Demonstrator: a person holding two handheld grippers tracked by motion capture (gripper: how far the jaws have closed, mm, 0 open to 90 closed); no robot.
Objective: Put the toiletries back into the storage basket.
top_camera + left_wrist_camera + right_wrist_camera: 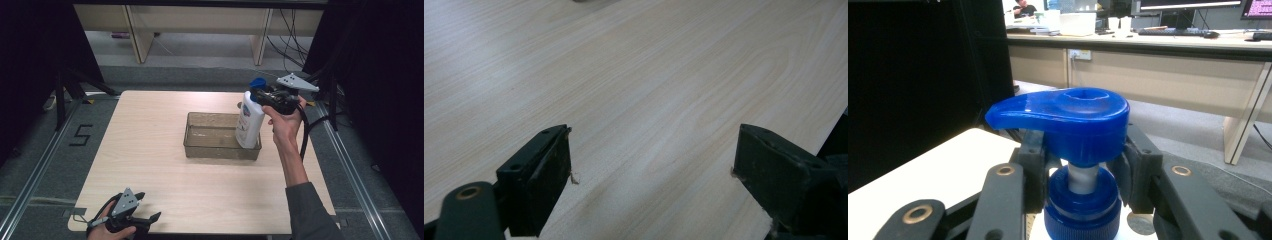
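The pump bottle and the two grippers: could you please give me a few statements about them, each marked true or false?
1. The right gripper is shut on the neck of the pump bottle, under its blue pump head. True.
2. The pump bottle lies flat on the table. False: it is held upright at the right end of the clear tray.
3. The left gripper has its jaws open over bare wood. True.
4. The left gripper holds the tray. False: it holds nothing and sits near the table's near edge, apart from the tray.
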